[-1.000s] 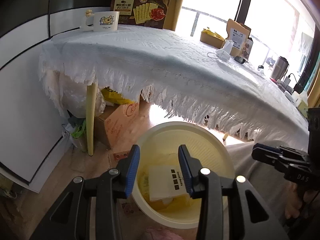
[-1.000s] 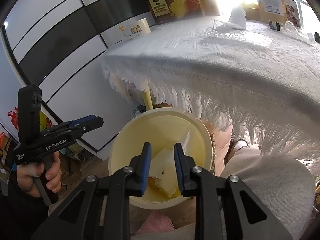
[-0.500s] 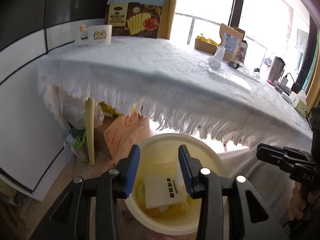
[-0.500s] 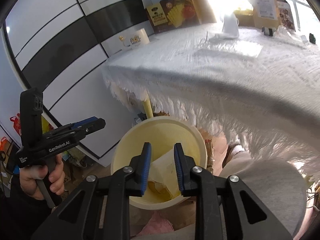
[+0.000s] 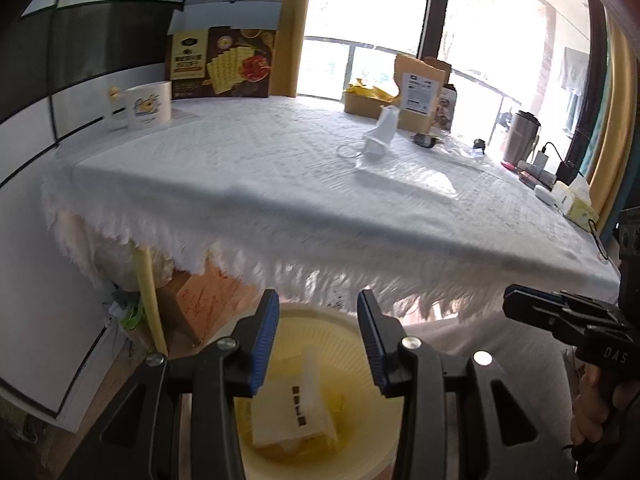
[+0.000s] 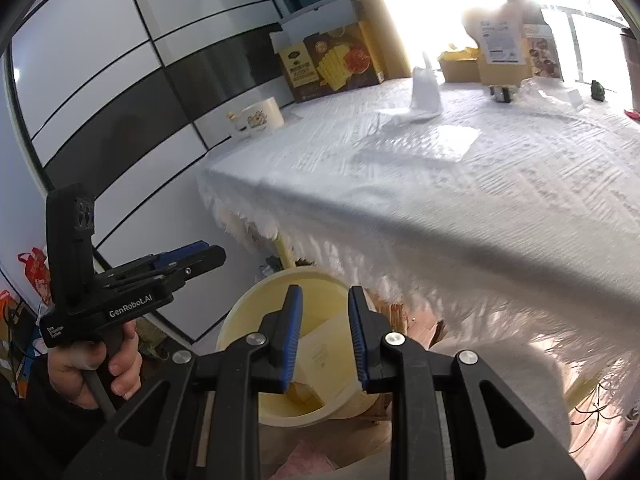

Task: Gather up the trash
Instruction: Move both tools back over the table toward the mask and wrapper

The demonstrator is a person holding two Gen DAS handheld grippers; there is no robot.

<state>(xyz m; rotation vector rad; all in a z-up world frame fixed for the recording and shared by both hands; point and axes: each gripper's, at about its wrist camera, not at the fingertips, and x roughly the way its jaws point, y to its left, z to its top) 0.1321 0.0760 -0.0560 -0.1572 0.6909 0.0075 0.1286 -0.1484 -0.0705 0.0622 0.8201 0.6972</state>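
Tablecloth fringe (image 5: pixel 328 276) overhanging the bin's (image 5: pixel 316 320) far rim.

I see a table (image 5: pixel 280 184) under a white fringed cloth. On it stand a mug (image 5: pixel 149 105), a cracker box (image 5: pixel 224 65), a brown pouch (image 5: pixel 418 92), a thermos (image 5: pixel 520 136) and a tissue pack (image 5: pixel 576 204). On the floor (image 6: pixel 424 328) below sits the yellow bin (image 6: pixel 256 312).

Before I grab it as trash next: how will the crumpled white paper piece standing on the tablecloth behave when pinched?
The crumpled white paper piece probably weighs little and crushes easily, since it looks thin and creased. Standing tall on the white fringed tablecloth, it may tip if nudged.
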